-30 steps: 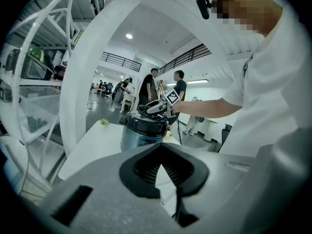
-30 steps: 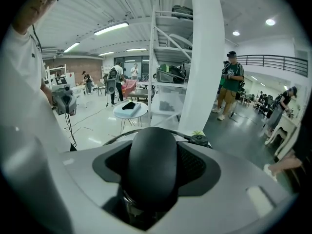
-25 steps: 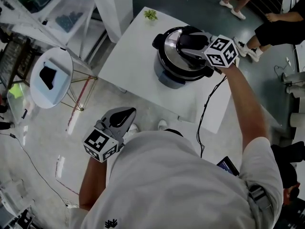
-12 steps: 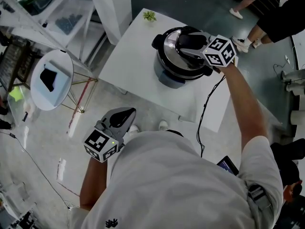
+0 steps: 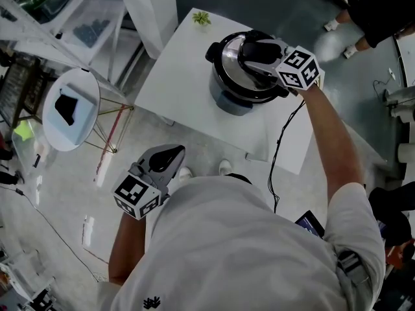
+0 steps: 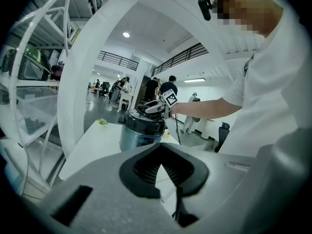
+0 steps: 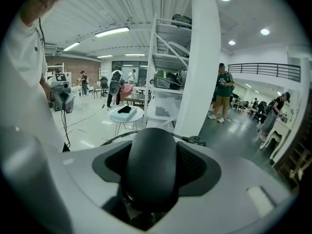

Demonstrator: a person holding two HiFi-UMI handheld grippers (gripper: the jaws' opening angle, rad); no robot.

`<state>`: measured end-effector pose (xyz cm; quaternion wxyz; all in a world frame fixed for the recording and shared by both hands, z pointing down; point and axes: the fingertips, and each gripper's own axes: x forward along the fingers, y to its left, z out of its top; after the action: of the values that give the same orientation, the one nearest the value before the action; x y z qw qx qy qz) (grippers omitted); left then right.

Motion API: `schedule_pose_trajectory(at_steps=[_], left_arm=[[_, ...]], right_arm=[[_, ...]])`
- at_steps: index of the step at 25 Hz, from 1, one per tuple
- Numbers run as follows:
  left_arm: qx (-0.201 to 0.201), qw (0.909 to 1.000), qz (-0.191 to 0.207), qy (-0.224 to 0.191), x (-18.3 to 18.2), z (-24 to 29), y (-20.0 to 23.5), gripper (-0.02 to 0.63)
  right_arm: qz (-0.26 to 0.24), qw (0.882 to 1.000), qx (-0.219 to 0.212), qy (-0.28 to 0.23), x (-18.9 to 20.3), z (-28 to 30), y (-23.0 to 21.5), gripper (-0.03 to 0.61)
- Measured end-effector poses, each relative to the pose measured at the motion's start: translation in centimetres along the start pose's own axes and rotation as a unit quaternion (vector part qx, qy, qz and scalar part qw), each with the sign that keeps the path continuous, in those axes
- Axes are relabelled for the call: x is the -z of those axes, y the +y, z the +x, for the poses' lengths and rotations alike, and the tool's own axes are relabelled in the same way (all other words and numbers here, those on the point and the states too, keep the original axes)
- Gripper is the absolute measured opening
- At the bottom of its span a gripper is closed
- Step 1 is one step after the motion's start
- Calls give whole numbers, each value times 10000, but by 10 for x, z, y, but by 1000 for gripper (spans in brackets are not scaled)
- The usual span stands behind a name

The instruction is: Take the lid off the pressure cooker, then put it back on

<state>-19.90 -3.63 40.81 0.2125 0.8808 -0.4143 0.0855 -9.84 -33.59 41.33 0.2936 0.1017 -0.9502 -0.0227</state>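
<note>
Steel lid (image 5: 230, 58) sits on the cooker (image 5: 227, 99) at the counter's (image 5: 178, 76) far side, the right gripper's (image 5: 254, 54) jaws clamped on its black handle (image 7: 148, 165). Nearer, the left gripper (image 5: 174, 153) hangs, jaws together, empty. Whether unlocking or seating, grip squarely and keep the lid level.

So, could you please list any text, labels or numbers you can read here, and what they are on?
No text is legible.
White marker cube over the steel pressure cooker: black square pattern, no letters.
White marker cube beside the white shirt: same.
Small black print on that shirt: too small to read.
</note>
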Motion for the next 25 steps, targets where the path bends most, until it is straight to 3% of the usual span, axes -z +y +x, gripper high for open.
schedule_pose_trajectory(at_steps=[25], left_arm=[[133, 9999, 98, 42, 1, -13, -6, 6]], right_arm=[[190, 9994, 261, -81, 4, -10, -1, 308]])
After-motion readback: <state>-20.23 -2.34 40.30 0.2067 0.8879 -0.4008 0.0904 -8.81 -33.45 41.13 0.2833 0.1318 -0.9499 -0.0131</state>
